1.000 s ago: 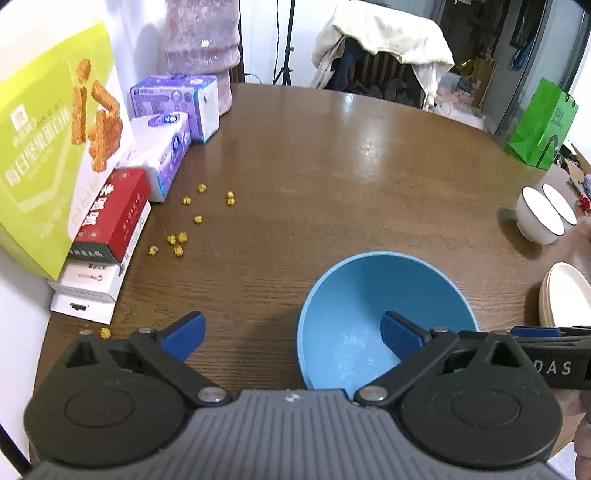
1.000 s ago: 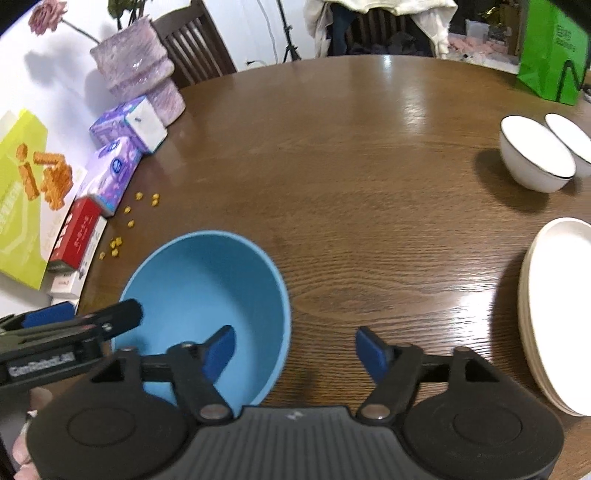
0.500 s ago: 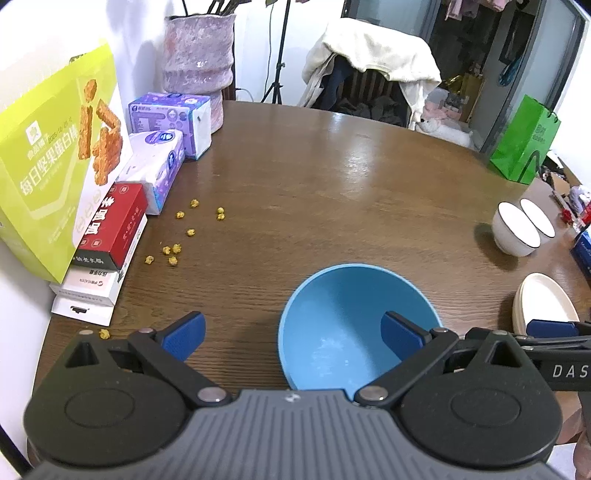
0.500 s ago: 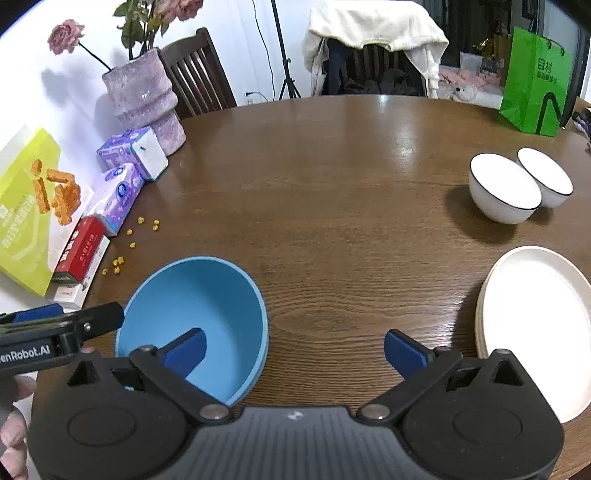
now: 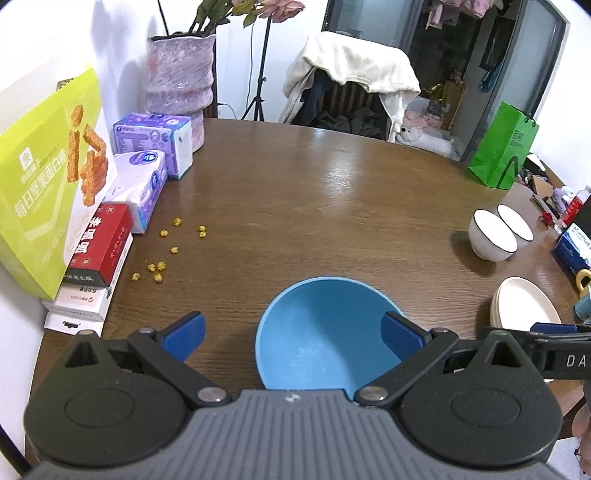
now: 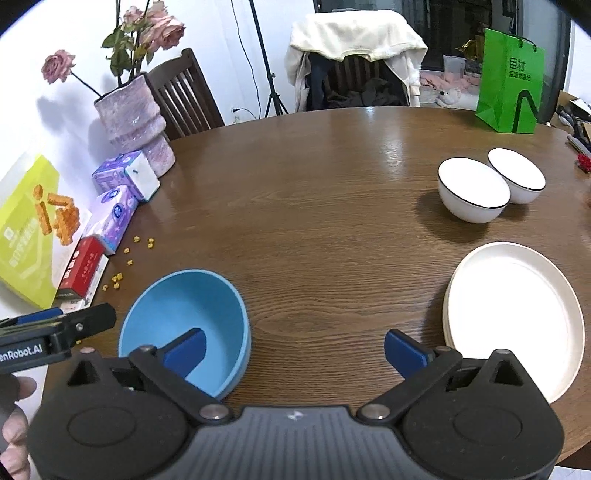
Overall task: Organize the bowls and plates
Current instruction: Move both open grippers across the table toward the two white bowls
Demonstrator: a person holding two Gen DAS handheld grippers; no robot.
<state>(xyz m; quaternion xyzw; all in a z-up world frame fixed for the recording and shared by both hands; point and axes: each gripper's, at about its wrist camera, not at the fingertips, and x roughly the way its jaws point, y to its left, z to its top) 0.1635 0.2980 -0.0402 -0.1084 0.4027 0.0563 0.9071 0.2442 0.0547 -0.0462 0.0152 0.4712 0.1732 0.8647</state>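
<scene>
a: round brown wooden table (image 6: 332, 206) in a lived-in room, a chair draped with a cream cloth (image 6: 354, 33) behind it. going left to right, what's there?

b: far left against the wall, a yellow-green snack box (image 5: 44, 184), a red box (image 5: 99, 247) and purple tissue packs (image 5: 147, 166), with a pink vase (image 6: 129, 122) of dried roses behind. small yellow crumbs (image 5: 159, 266) lie scattered beside them.

a: then the dishes?

b: the blue bowl (image 6: 184, 325) sits upright near the front edge, left of centre. well apart to the right are two white bowls with dark rims (image 6: 469, 192), side by side, just touching or nearly so. nearer the front on the right lies a stack of cream plates (image 6: 517, 314). a green paper bag (image 6: 509, 81) stands at the far right.

a: and the tongs?

b: the left gripper (image 5: 291, 332) stands wide, one pad over the bowl's inside, the other over bare wood, gripping nothing. the right gripper (image 6: 295, 347) is at its widest, also empty, with its left pad over the bowl's rim area.

a: how far along?

b: i'd judge partway. the plates look already stacked, but the bowls are in two places. the white pair isn't nested, and the blue one sits alone across the table.
</scene>
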